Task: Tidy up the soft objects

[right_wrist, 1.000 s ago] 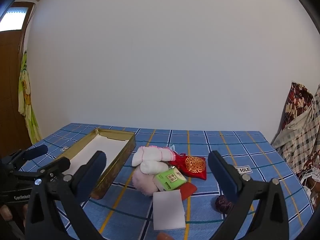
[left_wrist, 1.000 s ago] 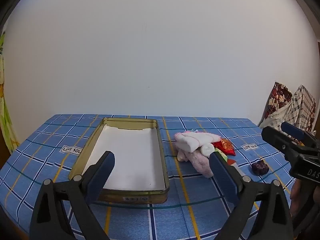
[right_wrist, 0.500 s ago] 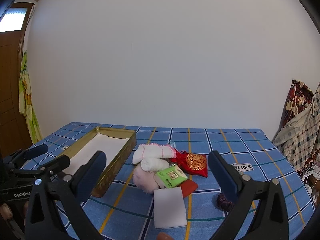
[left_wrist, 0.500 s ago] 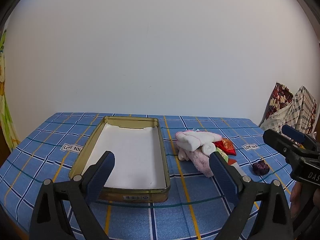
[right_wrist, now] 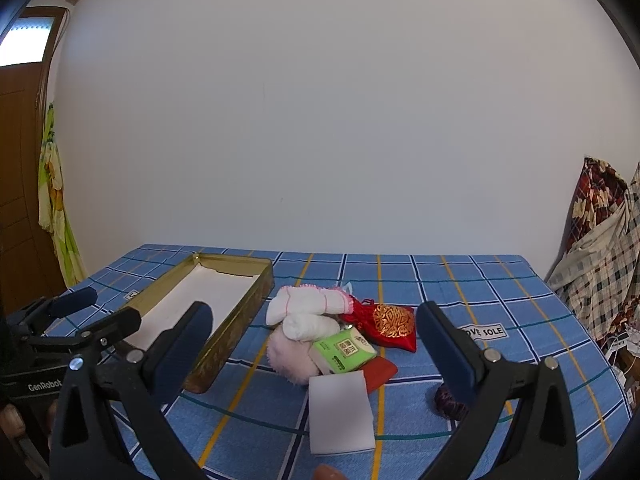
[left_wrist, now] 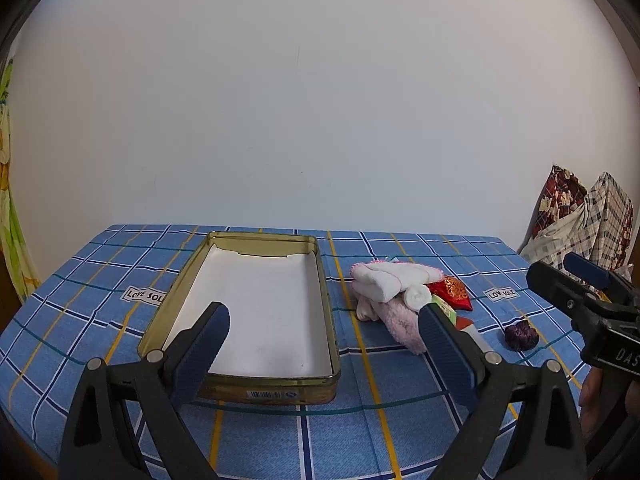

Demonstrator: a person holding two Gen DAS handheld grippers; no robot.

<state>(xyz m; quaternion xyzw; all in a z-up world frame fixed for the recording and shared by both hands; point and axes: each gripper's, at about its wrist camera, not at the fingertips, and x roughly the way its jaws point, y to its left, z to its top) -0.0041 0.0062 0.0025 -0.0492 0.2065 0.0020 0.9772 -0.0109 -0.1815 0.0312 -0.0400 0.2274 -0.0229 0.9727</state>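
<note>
A gold tin tray (left_wrist: 330, 312) (right_wrist: 224, 344) with a white lining lies empty on the blue checked tablecloth. Right of it is a heap: rolled white socks (left_wrist: 386, 280) (right_wrist: 308, 308), a pink fluffy item (left_wrist: 402, 322) (right_wrist: 288, 354), a red and gold pouch (left_wrist: 450, 292) (right_wrist: 390, 326), a green tissue pack (right_wrist: 344, 350), a red flat piece (right_wrist: 382, 372) and a white sponge block (right_wrist: 340, 416). A purple scrunchie (left_wrist: 520, 336) (right_wrist: 450, 400) lies apart. My left gripper (left_wrist: 324, 352) hangs open before the tray. My right gripper (right_wrist: 314, 348) is open, held back from the heap.
Checked and floral cloths (right_wrist: 604, 264) are piled off the table's right end. A green patterned cloth (right_wrist: 56, 208) hangs by a wooden door at the left. A white wall stands behind the table. An orange object (right_wrist: 330, 472) peeks in at the bottom edge.
Both cameras have shifted slightly, with the table contents sitting a little higher and farther in view. Nothing on the table has moved, and both grippers stay open.
</note>
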